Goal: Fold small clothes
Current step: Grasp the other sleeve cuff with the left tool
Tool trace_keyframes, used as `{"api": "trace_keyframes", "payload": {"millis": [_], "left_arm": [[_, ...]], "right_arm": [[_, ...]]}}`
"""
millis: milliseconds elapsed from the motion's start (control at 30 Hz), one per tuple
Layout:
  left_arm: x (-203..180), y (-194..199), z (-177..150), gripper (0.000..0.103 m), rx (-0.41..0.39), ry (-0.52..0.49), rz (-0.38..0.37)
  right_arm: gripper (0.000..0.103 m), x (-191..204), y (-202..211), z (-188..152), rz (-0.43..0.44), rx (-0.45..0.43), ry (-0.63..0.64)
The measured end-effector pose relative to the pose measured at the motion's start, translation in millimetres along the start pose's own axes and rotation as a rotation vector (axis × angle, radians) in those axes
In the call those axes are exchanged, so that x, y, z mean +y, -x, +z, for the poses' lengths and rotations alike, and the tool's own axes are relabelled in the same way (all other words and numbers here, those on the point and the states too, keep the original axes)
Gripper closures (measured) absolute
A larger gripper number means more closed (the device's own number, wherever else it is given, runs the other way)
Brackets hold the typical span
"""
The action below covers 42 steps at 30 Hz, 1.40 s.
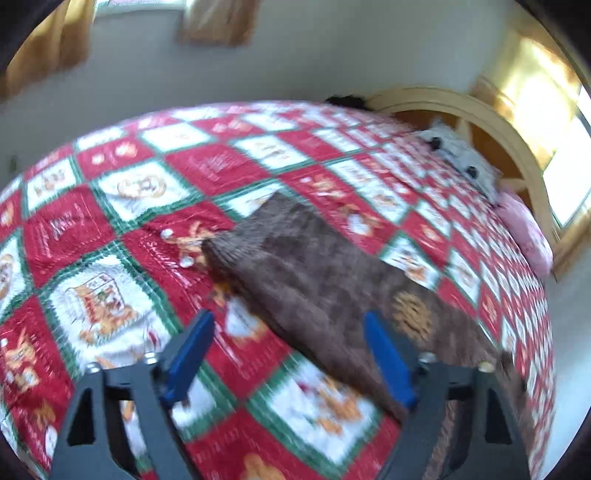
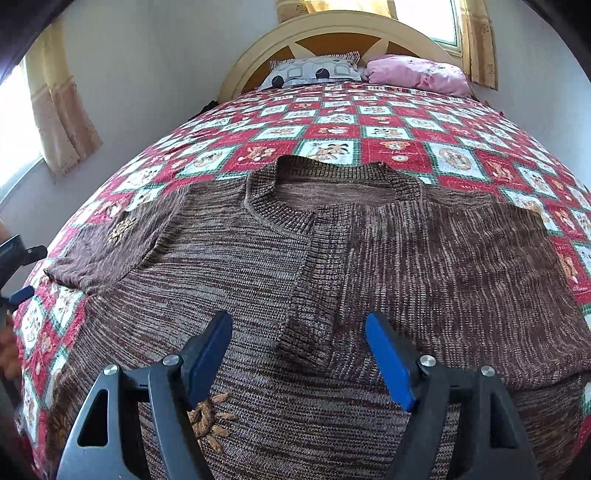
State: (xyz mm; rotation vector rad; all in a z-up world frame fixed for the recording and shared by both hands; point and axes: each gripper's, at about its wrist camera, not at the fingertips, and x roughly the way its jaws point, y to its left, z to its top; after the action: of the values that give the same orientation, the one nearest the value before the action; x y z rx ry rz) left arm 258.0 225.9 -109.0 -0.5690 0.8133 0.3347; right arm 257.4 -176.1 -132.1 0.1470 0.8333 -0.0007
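A brown knit sweater [image 2: 229, 258] lies flat on the bed, collar toward the headboard. Its right sleeve [image 2: 325, 288] is folded across the chest. Its left sleeve [image 2: 107, 251] sticks out to the side. My right gripper [image 2: 297, 332] is open and empty, just above the folded sleeve's cuff. In the left wrist view the outstretched sleeve [image 1: 295, 266] runs away from me. My left gripper [image 1: 288, 332] is open and empty above it, its right finger [image 1: 388, 358] over the sleeve. The left gripper's tip also shows at the left edge of the right wrist view [image 2: 18, 291].
A red, white and green patchwork quilt [image 2: 388, 125] covers the bed. A patterned pillow [image 2: 314, 72] and a pink pillow [image 2: 417, 74] lie against the wooden headboard [image 2: 332, 26]. Curtained windows stand left [image 2: 55, 103] and behind the bed.
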Motion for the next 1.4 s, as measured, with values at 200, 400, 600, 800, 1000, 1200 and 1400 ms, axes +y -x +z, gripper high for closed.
{"api": "trace_keyframes", "payload": {"millis": [200, 400, 600, 800, 1000, 1200, 1400], "left_arm": [[-3.5, -36.7, 13.0, 0.048, 0.08, 0.06, 0.011], [-3.6, -40.9, 14.7, 0.058, 0.053, 0.049, 0.017], [5.3, -43.0, 15.7, 0.091, 0.004, 0.023, 0.018], [-26.0, -30.1, 22.5, 0.095, -0.02, -0.049, -0.035], [-125.2, 27.0, -19.5, 0.095, -0.124, -0.357, -0.219], [-200.0, 56.3, -114.3, 0.095, -0.089, -0.634, -0.393], [-201.0, 21.8, -159.1, 0.095, 0.081, -0.651, -0.35]], "right_arm": [[0.028, -1.0, -0.6, -0.3, -0.002, 0.002, 0.001], [0.028, -0.4, -1.4, -0.7, -0.005, 0.005, 0.003], [0.028, -0.5, -1.2, -0.8, -0.003, 0.005, 0.001], [0.028, -1.5, -1.6, -1.5, 0.009, 0.001, -0.01], [0.028, -19.2, 4.3, -2.2, 0.065, -0.035, -0.104], [0.028, -25.1, 5.5, -1.7, 0.082, -0.046, -0.143], [0.027, -26.1, 4.4, -1.3, 0.088, -0.045, -0.155]]}}
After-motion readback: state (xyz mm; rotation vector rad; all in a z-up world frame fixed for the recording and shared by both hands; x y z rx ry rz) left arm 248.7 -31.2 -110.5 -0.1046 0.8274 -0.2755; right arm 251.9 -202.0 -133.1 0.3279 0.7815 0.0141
